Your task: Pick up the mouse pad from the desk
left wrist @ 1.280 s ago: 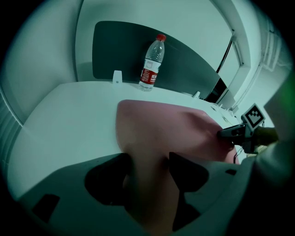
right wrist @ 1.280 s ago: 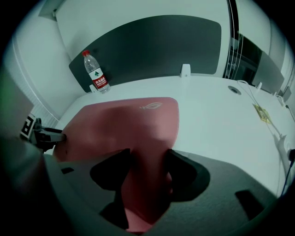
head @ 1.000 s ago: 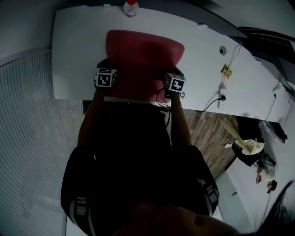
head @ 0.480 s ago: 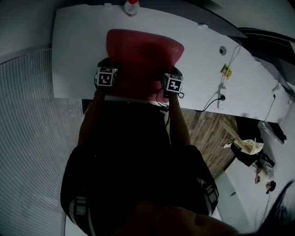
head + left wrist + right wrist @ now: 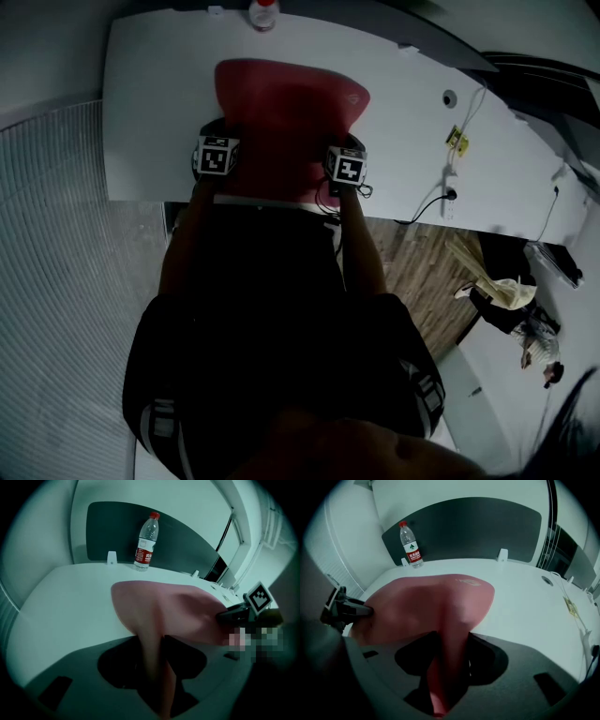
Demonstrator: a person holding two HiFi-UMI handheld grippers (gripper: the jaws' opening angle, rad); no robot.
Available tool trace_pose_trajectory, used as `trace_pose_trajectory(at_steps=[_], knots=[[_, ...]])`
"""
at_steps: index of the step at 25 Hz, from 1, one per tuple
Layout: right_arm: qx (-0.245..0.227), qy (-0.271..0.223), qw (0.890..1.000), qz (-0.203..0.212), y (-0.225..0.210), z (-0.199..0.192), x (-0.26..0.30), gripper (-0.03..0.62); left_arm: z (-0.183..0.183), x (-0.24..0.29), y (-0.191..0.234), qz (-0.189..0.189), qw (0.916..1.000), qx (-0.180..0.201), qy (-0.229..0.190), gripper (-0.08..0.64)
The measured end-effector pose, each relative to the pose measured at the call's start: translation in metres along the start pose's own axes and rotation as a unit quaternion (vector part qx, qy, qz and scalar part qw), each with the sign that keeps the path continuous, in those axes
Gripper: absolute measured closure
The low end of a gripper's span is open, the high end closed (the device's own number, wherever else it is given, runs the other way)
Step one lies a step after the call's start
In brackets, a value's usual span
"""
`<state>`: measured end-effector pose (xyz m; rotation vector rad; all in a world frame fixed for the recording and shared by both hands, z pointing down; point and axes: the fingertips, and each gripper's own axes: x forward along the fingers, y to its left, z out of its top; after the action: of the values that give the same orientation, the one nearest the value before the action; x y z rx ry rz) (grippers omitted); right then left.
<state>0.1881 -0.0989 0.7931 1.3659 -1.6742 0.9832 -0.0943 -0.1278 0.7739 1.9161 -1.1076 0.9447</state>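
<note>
Closing down-tilted fingers [image 5: 183,660] on mouse pad [image 5: 286,103]

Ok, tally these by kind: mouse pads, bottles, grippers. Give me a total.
mouse pad: 1
water bottle: 1
grippers: 2 (left gripper and right gripper, both closing with the pad's near edge pinched between the jaws)
Total: 4

Overhead, the marker cubes [image 5: 215,157] hide the jaws of my left gripper [image 5: 218,139] and right gripper [image 5: 350,152], both closing with the mouse pad [image 5: 286,103] between them. Its near edge vanishes beneath each claw. Beyond the left claw, the bottle [image 5: 146,541] carries print too small for me to read.
</note>
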Motion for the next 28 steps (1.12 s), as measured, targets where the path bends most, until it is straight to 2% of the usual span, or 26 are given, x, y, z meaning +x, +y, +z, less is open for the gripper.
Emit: trace_pose_trajectory(at_steps=[16,20,28], knots=[[-0.012,0.006,1.000,0.000,0.002,0.001,-0.006,0.434,0.003,-0.005,-0.003,-0.018,0.9997,0.000,-0.020,0.405],[-0.001,0.011,1.000,0.009,0.004,-0.001,-0.008,0.436,0.005,-0.009,-0.006,-0.022,0.9995,0.002,-0.023,0.412],[-0.008,-0.009,1.000,0.011,0.009,0.008,-0.016,0.459,0.007,-0.017,-0.012,-0.030,0.9991,0.002,-0.030,0.437]])
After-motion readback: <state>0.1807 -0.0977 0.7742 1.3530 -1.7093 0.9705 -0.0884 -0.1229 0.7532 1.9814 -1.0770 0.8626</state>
